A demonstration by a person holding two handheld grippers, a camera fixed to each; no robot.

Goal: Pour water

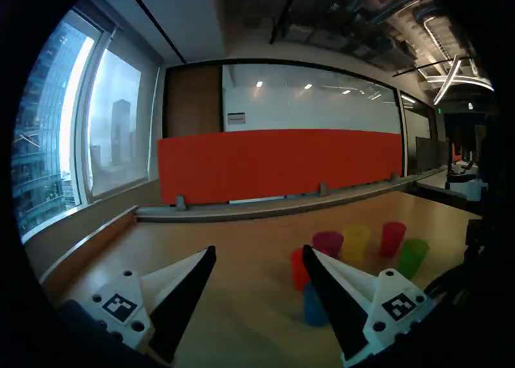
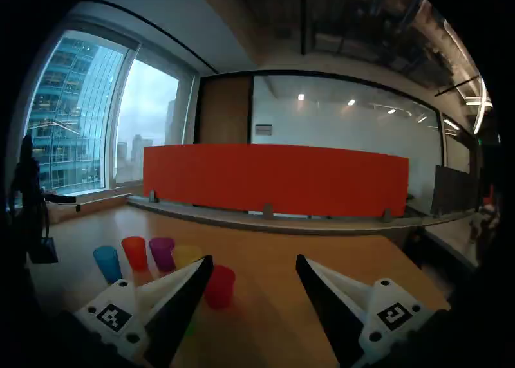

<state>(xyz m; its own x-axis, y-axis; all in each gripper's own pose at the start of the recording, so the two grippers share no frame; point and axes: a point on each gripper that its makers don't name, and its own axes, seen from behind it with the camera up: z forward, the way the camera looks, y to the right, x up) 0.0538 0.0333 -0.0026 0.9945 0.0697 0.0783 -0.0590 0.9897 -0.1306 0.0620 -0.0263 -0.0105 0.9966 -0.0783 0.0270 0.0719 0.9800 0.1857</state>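
Both my left gripper (image 1: 257, 249) and my right gripper (image 2: 253, 258) are wide open and empty over the table (image 1: 244, 233), and since the cups (image 1: 356, 239) stand so close together, I fear one finger could knock a neighbour over.

Place: an open-plan office on a high floor.
Landmark: a red desk divider (image 1: 280, 165), clamped along the far edge of a long wooden desk (image 1: 244, 239).
Behind the divider: a glass partition wall (image 1: 309, 104) with ceiling spots reflected in it, and a wood panel (image 1: 193, 101) at its left end.
Left of the divider: tall windows (image 1: 96, 136) looking out on glass towers (image 2: 71, 110) under a grey sky.
Above the divider: an open ceiling with bare ducts and pipes (image 1: 360, 14) and angular strip lights (image 1: 454, 78).
Right of the divider: a neighbouring desk row with a grey divider (image 2: 454, 188).
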